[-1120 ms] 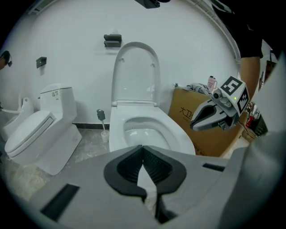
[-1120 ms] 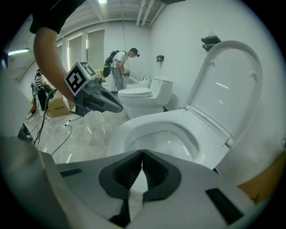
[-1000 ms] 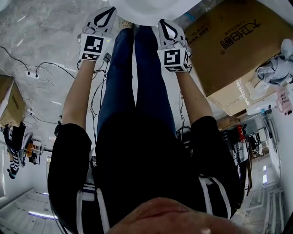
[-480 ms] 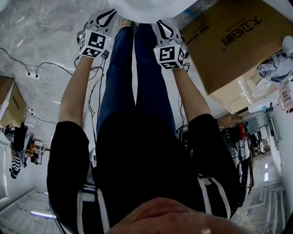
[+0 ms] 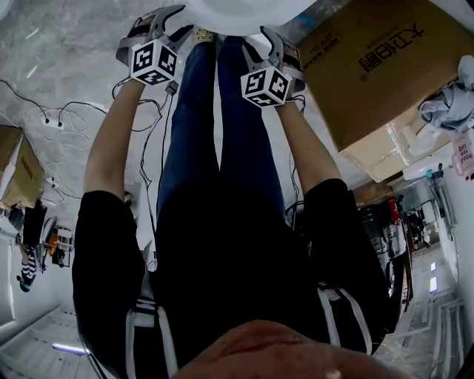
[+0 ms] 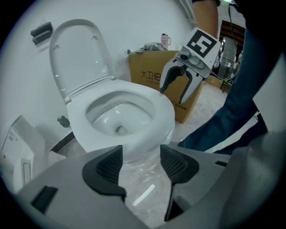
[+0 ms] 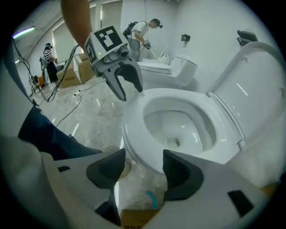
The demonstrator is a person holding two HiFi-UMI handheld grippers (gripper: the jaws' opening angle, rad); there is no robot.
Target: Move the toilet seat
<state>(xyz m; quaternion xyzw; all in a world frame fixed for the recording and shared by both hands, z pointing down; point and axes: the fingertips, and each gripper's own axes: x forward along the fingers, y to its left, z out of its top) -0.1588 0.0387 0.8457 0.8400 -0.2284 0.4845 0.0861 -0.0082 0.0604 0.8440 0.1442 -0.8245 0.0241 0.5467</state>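
Note:
A white toilet (image 6: 120,116) stands before me, its lid (image 6: 78,53) raised against the wall and the seat ring (image 7: 134,129) lying on the bowl. In the head view only the bowl's front edge (image 5: 244,11) shows at the top. My left gripper (image 6: 140,167) hangs by the bowl's left front, pointing steeply down. Its jaws have just been opening and nothing is between them. My right gripper (image 7: 143,172) hangs by the right front, also just opened and empty. Each shows in the other's view: right gripper (image 6: 181,85), left gripper (image 7: 125,82). Neither touches the toilet.
A large cardboard box (image 5: 378,66) stands right of the toilet. My legs (image 5: 222,111) are between the grippers, close to the bowl. Cables (image 5: 52,118) trail over the floor at left. Plastic wrap (image 6: 134,179) lies round the toilet's base. A second toilet (image 7: 165,69) and people stand farther off.
Both grippers went from shut to open. Both hands sank toward the toilet's front edge, higher in the head view, and their marker cubes rolled.

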